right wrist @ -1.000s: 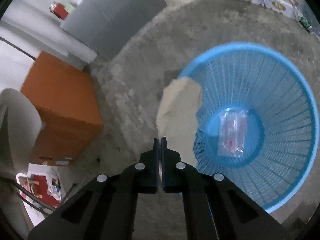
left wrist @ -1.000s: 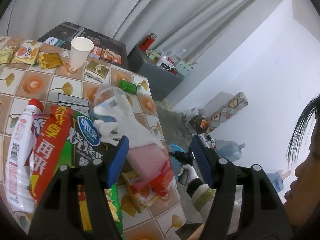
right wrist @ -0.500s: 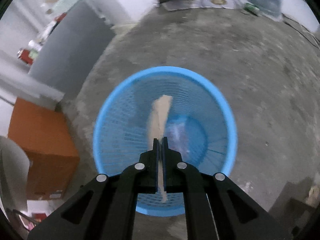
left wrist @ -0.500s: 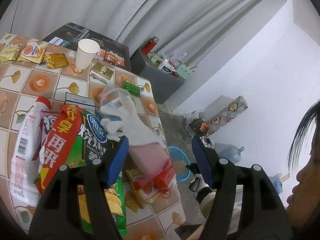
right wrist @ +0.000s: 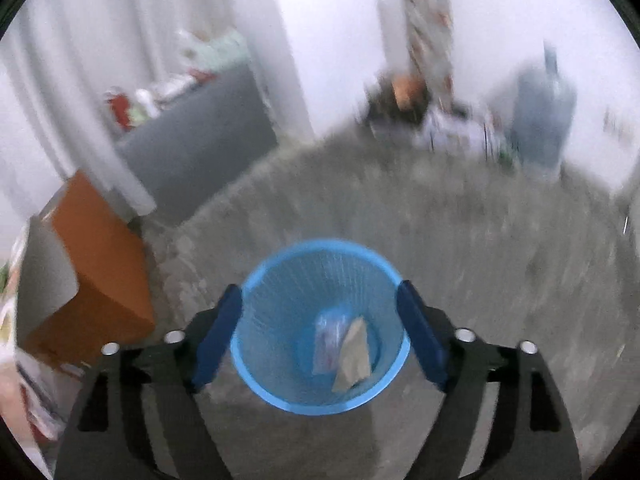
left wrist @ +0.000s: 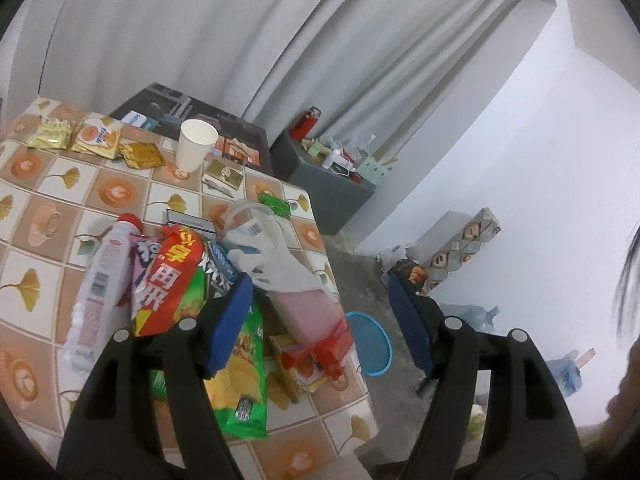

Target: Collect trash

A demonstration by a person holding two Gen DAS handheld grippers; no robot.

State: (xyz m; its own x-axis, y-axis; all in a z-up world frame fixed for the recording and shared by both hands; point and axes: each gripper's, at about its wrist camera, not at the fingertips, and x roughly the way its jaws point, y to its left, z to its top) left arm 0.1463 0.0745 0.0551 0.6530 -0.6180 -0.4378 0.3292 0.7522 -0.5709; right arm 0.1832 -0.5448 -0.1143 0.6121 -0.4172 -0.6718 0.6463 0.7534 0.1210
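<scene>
Tiled table (left wrist: 120, 196), orange-and-white leaf pattern: white paper cup (left wrist: 196, 150) upright near far edge; gold snack packets (left wrist: 92, 140) far left; pink bottle (left wrist: 100, 292) lying beside red-and-green chip bags (left wrist: 180, 280) near front.

Grey concrete floor (right wrist: 460, 240); blue mesh basket (right wrist: 320, 332) holding tan paper scrap (right wrist: 354, 356) and clear wrapper (right wrist: 330, 334).

Pale curtains, white walls, grey cabinet (right wrist: 200, 140).

Left gripper (left wrist: 320, 316): fingers spread, empty.

Right gripper (right wrist: 320, 332): jaws just opened wide, nothing between, above basket.

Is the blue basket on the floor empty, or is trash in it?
Not empty. The blue basket holds a tan paper piece and a clear plastic wrapper at its bottom.
</scene>
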